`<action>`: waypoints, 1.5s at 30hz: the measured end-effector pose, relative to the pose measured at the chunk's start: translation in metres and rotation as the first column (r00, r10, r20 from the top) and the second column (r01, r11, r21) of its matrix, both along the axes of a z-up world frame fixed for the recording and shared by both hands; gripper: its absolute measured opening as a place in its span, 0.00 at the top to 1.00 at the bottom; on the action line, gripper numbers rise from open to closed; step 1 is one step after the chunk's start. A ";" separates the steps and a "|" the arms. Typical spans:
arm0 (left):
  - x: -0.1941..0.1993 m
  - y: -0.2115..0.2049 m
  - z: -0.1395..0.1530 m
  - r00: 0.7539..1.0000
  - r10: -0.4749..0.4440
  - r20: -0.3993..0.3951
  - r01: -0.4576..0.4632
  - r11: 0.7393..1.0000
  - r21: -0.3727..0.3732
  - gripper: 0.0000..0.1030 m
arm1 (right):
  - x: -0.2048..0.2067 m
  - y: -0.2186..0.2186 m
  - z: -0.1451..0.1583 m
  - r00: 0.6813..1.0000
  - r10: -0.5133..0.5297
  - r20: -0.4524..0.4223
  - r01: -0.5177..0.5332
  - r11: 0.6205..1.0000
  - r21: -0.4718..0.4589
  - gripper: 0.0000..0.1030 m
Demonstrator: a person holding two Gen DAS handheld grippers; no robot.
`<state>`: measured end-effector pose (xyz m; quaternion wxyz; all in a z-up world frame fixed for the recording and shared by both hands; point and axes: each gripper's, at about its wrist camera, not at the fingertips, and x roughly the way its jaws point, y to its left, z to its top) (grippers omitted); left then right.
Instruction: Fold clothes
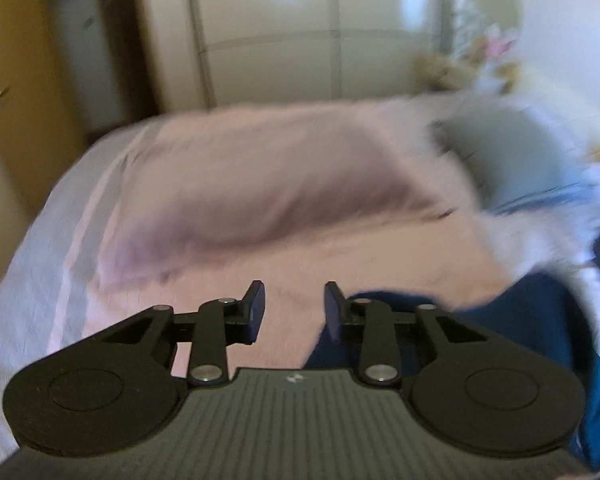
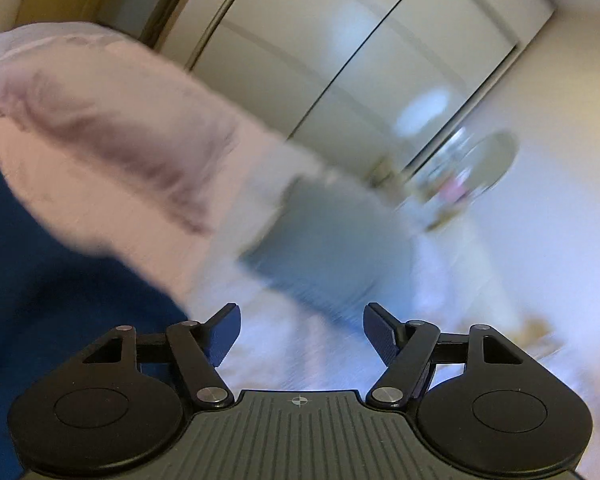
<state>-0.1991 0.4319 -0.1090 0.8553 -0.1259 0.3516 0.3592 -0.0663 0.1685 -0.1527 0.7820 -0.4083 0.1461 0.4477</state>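
Bed with pink sheet [image 1: 260, 276] below white wardrobe doors [image 1: 268, 32]; pillow [image 1: 236, 192] mid-frame, navy garment [image 1: 512, 320] lower right. Left gripper [image 1: 294, 310] and right gripper [image 2: 300, 334] both agape, empty. Risk: blurred views suggest fast motion, so a grab may snag sheet instead.

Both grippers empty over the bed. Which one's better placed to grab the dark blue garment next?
Left, probably. The left gripper is open right at the dark blue garment edge; the right gripper, also open, points past it over pale bedding.
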 end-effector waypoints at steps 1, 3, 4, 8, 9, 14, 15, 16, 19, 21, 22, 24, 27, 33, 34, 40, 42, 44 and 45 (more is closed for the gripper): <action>0.003 0.002 -0.016 1.000 0.016 -0.002 -0.016 0.999 -0.041 0.75 | 0.002 -0.006 -0.015 0.997 0.014 -0.081 -0.014 1.000 -0.005 0.31; 0.001 -0.005 -0.043 1.000 0.031 0.006 -0.030 0.990 -0.141 0.75 | 0.007 -0.020 -0.048 0.971 0.021 -0.238 -0.027 0.999 -0.020 0.31; 0.000 -0.011 -0.058 0.999 0.039 0.009 -0.037 0.981 -0.190 0.76 | 0.010 -0.015 -0.060 0.947 0.007 -0.321 -0.021 0.999 -0.042 0.31; -0.006 -0.032 -0.116 0.997 0.074 0.013 -0.063 0.923 -0.379 0.75 | 0.024 -0.008 -0.112 0.752 -0.089 -0.653 0.042 0.995 -0.087 0.31; -0.008 -0.037 -0.130 0.997 0.082 0.013 -0.069 0.903 -0.424 0.75 | 0.035 0.002 -0.120 0.680 -0.115 -0.724 0.074 0.993 -0.089 0.31; 0.007 -0.043 -0.185 0.994 0.100 0.038 -0.063 0.831 -0.552 0.71 | 0.075 0.019 -0.158 0.222 -0.149 -0.964 0.292 0.953 -0.080 0.31; 0.012 -0.040 -0.194 0.994 0.103 0.043 -0.061 0.824 -0.563 0.70 | 0.080 0.025 -0.166 0.136 -0.130 -0.982 0.329 0.941 -0.079 0.36; 0.018 -0.038 -0.204 0.993 0.106 0.048 -0.059 0.816 -0.574 0.70 | 0.084 0.030 -0.175 0.069 -0.106 -0.992 0.348 0.934 -0.076 0.42; 0.034 -0.029 -0.230 0.992 0.112 0.063 -0.051 0.794 -0.606 0.70 | 0.087 0.052 -0.209 -0.047 -0.069 -0.997 0.361 0.929 -0.081 0.51; 0.043 -0.020 -0.243 0.992 0.102 0.077 -0.030 0.776 -0.630 0.74 | 0.086 0.068 -0.230 -0.064 -0.088 -0.994 0.324 0.940 -0.104 0.51; 0.046 -0.016 -0.250 0.992 0.095 0.085 -0.018 0.765 -0.644 0.76 | 0.083 0.077 -0.239 -0.067 -0.103 -0.992 0.299 0.947 -0.118 0.55; 0.053 -0.008 -0.258 0.993 0.066 0.096 0.016 0.738 -0.674 0.96 | 0.075 0.095 -0.255 -0.061 -0.154 -0.986 0.215 0.963 -0.163 0.93; 0.070 0.012 -0.251 0.991 -0.008 0.131 0.094 0.739 -0.667 0.95 | 0.075 0.124 -0.243 -0.038 -0.122 -0.992 0.123 0.984 -0.126 0.94; 0.096 0.101 -0.185 0.929 0.152 0.337 0.029 0.879 -0.476 0.82 | 0.155 0.188 -0.173 0.095 0.067 -0.993 0.435 0.895 0.102 0.53; 0.090 0.110 -0.178 0.923 0.178 0.342 -0.005 0.892 -0.451 0.81 | 0.168 0.191 -0.162 0.143 0.046 -0.989 0.498 0.860 0.112 0.40; 0.041 0.121 -0.174 0.984 0.110 0.140 -0.062 0.950 -0.306 0.62 | 0.196 0.157 -0.138 0.494 -0.083 -0.865 0.362 0.925 0.118 0.33; 0.023 0.115 -0.193 0.996 0.073 0.055 -0.052 0.948 -0.315 0.62 | 0.197 0.137 -0.159 0.532 -0.152 -0.833 0.301 0.953 0.019 0.33; 0.009 0.109 -0.212 0.999 0.042 -0.003 -0.041 0.942 -0.333 0.61 | 0.197 0.120 -0.184 0.559 -0.204 -0.804 0.255 0.965 -0.068 0.33; 0.008 0.107 -0.220 0.999 0.033 -0.005 -0.032 0.938 -0.344 0.60 | 0.196 0.113 -0.195 0.574 -0.214 -0.790 0.243 0.966 -0.085 0.33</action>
